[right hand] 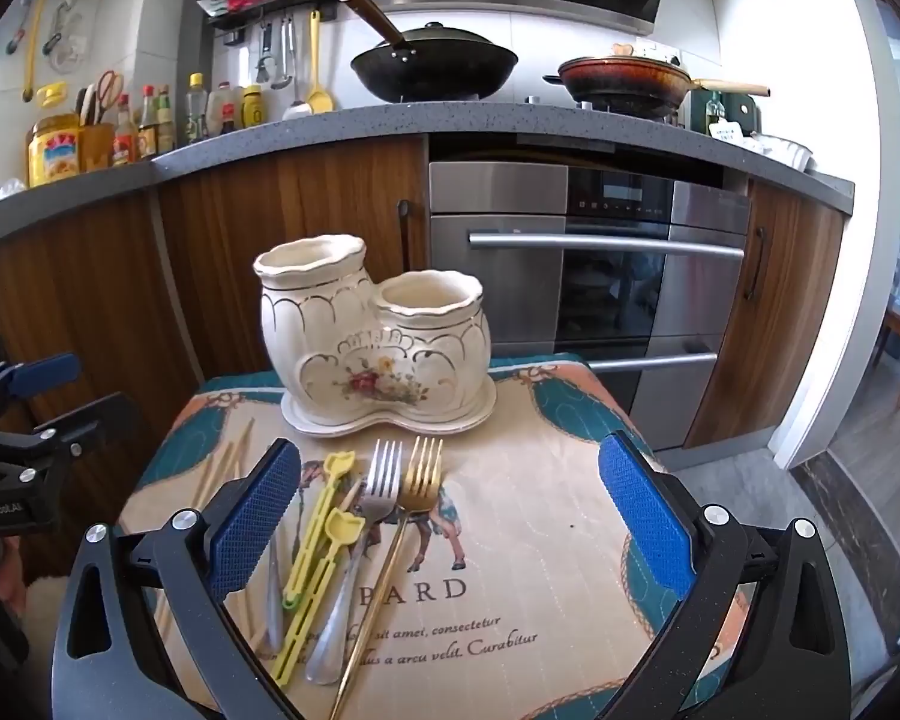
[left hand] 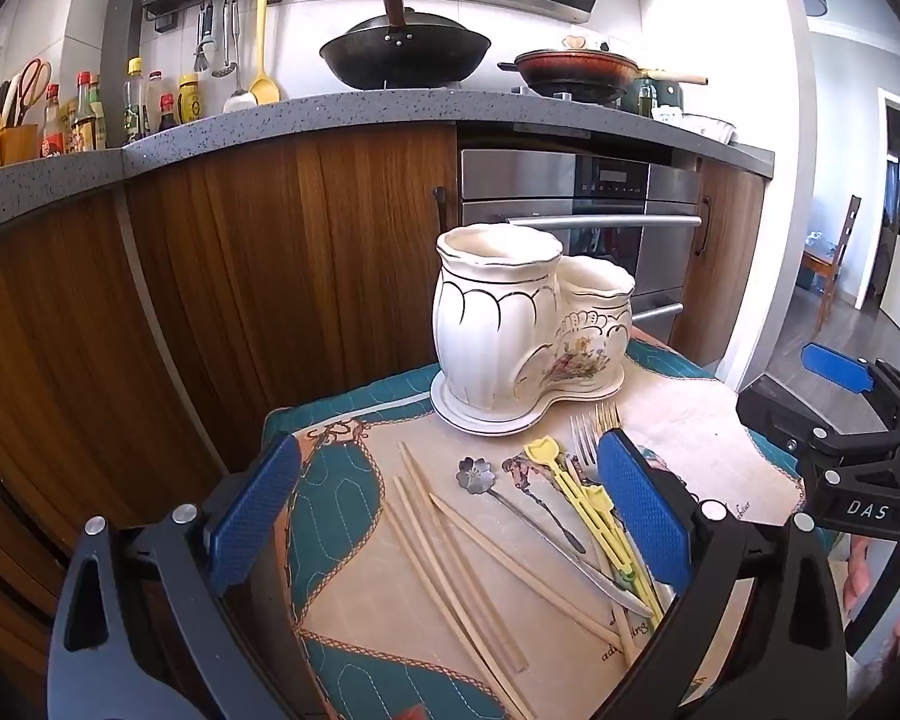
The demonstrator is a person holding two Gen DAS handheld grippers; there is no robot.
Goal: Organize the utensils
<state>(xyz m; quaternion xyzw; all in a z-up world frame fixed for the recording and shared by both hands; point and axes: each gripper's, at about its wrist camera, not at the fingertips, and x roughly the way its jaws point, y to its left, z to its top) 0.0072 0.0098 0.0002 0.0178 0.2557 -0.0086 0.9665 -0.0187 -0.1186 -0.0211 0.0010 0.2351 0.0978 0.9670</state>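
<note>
A white ceramic two-pot utensil holder (left hand: 510, 330) (right hand: 372, 342) stands empty at the far side of a printed cloth. In front of it lie several wooden chopsticks (left hand: 450, 558), a flower-head spoon (left hand: 473, 473), yellow plastic tongs (left hand: 576, 492) (right hand: 324, 534), a silver fork (right hand: 378, 492) and a gold fork (right hand: 417, 483). My left gripper (left hand: 450, 504) is open above the chopsticks and spoons, holding nothing. My right gripper (right hand: 450, 507) is open above the forks, holding nothing. The right gripper also shows at the right edge of the left wrist view (left hand: 840, 420).
The cloth (right hand: 540, 540) covers a small table in front of wooden kitchen cabinets (left hand: 240, 270) and a steel oven (right hand: 600, 276). A counter above holds a wok (right hand: 438, 66), a pan and sauce bottles. Open floor lies to the right.
</note>
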